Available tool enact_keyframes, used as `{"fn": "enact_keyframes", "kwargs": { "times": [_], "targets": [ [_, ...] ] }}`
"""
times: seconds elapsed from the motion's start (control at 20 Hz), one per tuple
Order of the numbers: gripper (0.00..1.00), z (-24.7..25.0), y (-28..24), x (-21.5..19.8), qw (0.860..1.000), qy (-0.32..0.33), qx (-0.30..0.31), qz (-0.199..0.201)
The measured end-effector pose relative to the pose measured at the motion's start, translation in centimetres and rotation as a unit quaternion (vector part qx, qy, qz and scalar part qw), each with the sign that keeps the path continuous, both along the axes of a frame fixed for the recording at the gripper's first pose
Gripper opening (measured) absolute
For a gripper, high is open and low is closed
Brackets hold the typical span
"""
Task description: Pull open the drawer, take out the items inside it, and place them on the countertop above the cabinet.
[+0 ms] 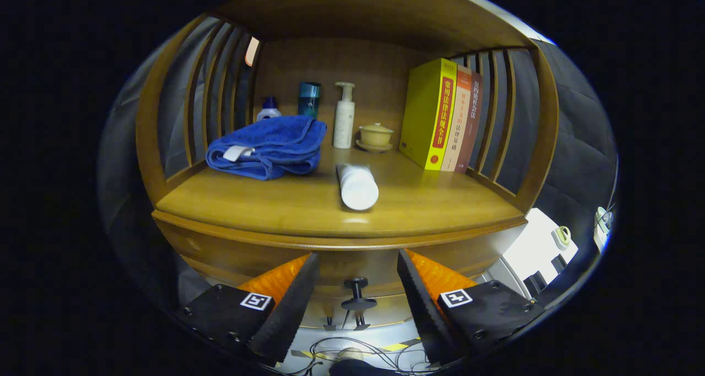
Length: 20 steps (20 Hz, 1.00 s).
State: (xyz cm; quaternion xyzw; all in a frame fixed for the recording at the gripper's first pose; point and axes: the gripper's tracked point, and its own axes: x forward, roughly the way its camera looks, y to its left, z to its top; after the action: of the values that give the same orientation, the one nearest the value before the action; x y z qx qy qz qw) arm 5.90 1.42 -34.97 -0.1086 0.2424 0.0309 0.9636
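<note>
Wooden drawer (341,266) with dark knob (357,293) sits closed; hand-held gripper (358,299) fingers spread apart.

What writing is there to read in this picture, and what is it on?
"常用法律法规全书": spine of the yellow book.
"法律基础": lower spine of the middle book; the rest of it is blurred.
Brown book: spine too blurred to read.
Pump bottle: no print can be made out.
Gripper, jaws open either side of the drawer knob: square pattern markers, no words.
</note>
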Motion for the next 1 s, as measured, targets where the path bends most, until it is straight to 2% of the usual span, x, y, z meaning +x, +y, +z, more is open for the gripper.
{"fn": "enact_keyframes", "kwargs": {
  "times": [0.4,0.75,1.0],
  "targets": [
    [0.96,9.3,4.1,-0.5,0.998,-0.049,0.016,0.031],
    [0.96,20.6,6.1,-1.0,0.992,-0.105,0.062,0.031],
    [0.96,26.7,5.7,-2.4,0.988,-0.139,0.063,0.029]
  ]
}}
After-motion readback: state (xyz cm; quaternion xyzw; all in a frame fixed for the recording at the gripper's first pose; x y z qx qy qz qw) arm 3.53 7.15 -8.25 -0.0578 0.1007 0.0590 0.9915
